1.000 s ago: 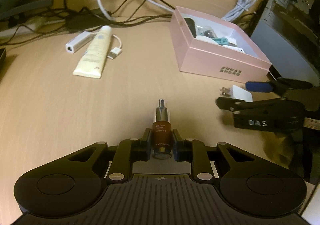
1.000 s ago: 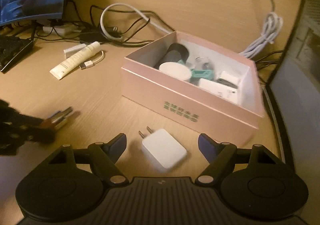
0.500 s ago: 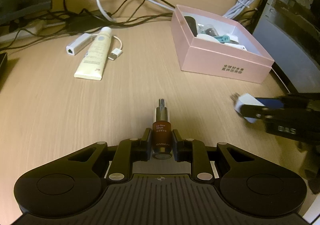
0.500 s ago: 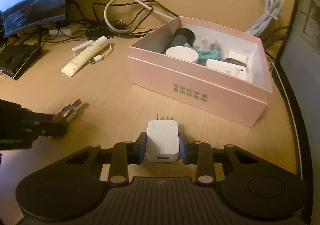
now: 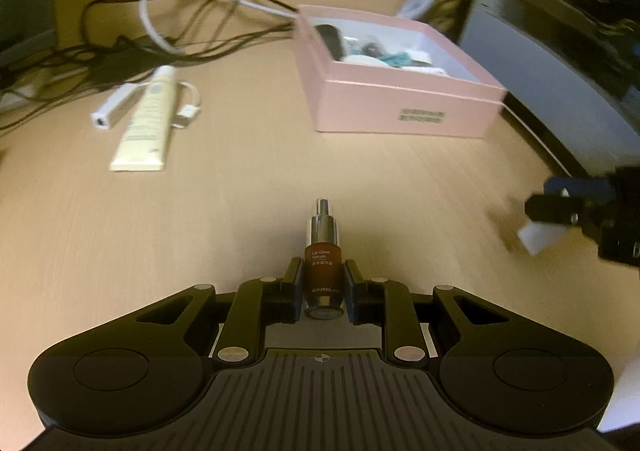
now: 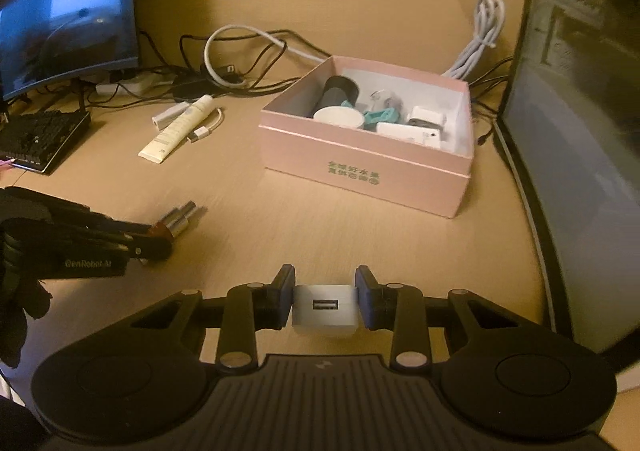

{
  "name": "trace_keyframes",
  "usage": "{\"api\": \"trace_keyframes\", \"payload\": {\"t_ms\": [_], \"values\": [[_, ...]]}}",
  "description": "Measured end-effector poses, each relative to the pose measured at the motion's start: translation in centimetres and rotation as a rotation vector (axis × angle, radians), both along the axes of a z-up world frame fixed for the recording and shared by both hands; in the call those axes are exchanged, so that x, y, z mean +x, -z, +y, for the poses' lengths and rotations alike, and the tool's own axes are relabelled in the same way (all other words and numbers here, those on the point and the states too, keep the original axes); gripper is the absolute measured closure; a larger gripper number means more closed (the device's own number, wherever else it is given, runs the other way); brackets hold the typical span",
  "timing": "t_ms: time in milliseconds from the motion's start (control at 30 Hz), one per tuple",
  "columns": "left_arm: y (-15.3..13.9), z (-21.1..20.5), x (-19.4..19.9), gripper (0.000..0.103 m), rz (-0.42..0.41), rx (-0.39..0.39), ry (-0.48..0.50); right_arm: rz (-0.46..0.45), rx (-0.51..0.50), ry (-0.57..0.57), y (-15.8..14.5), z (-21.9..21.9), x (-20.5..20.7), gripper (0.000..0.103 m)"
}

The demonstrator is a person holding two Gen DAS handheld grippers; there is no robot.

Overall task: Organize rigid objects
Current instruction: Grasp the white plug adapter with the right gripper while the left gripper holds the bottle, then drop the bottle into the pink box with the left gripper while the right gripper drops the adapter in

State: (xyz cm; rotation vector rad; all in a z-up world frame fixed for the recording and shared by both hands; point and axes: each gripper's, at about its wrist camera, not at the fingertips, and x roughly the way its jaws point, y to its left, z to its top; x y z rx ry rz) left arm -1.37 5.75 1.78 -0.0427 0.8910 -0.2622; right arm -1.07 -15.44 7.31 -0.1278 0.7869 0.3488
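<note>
left gripper (image 5: 322, 287): fingers clamped on brown serum bottle (image 5: 322, 271), pump end pointing forward, above tabletop (image 5: 200, 231)
right gripper (image 6: 325, 301): fingers pinching white USB charger (image 6: 325, 309), port facing camera, lifted off tabletop
pink box (image 6: 360, 167): open, ahead of both grippers, small items inside
cream tube (image 5: 146, 123): lying flat, left of box, beside white adapter (image 5: 110, 111)

A second ago our right hand-held gripper (image 6: 325, 301) was spread wide around the white charger (image 6: 325, 309) lying on the tabletop (image 6: 360, 235). We have since closed on the charger and lifted it clear, its plug end now turned away and its USB socket facing the camera.
</note>
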Motion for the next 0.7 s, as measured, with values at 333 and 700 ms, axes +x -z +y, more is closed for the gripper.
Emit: {"api": "trace_keyframes", "payload": {"t_ms": [333, 700], "values": [[-3.3, -2.2, 1.0, 0.079, -0.091, -0.109, 0.108, -0.026, 0.014, 0.089, -1.9, -2.2, -1.1, 0.071], [-12.6, -5.7, 13.4, 0.079, -0.338, -0.204, 0.069, -0.077, 0.015, 0.147, -3.7, -2.5, -2.4, 0.071]]}}
